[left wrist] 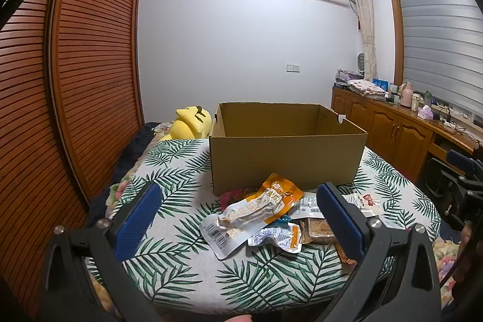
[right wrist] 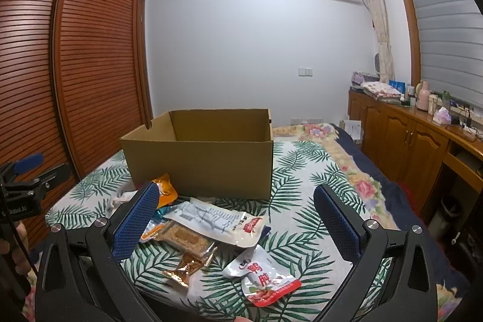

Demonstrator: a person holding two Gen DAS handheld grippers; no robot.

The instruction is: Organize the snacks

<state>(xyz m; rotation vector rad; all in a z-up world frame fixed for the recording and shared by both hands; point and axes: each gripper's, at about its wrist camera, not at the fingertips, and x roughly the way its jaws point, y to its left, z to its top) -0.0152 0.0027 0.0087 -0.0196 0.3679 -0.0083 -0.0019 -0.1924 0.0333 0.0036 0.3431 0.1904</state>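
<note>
Your left tongs (left wrist: pixel 238 216) and right tongs (right wrist: pixel 238 219) both gape wide, holding nothing. Every snack packet (left wrist: pixel 259 216) lies loose on the leaf-print tabletop (left wrist: pixel 181 171); beyond, the cardboard box (left wrist: pixel 286 159) looks empty. Nothing sorted yet.

Cardboard box (left wrist: pixel 285 159): brown, open-topped, upright on the leaf-print cloth, interior not visible. Snack packets (right wrist: pixel 211 227): loose overlapping heap just before the box's near wall; orange pouch (left wrist: pixel 279 190), white printed pouch, clear-wrapped brown bar (right wrist: pixel 185 240), red-and-white packet (right wrist: pixel 265 279) lying slightly apart.
</note>
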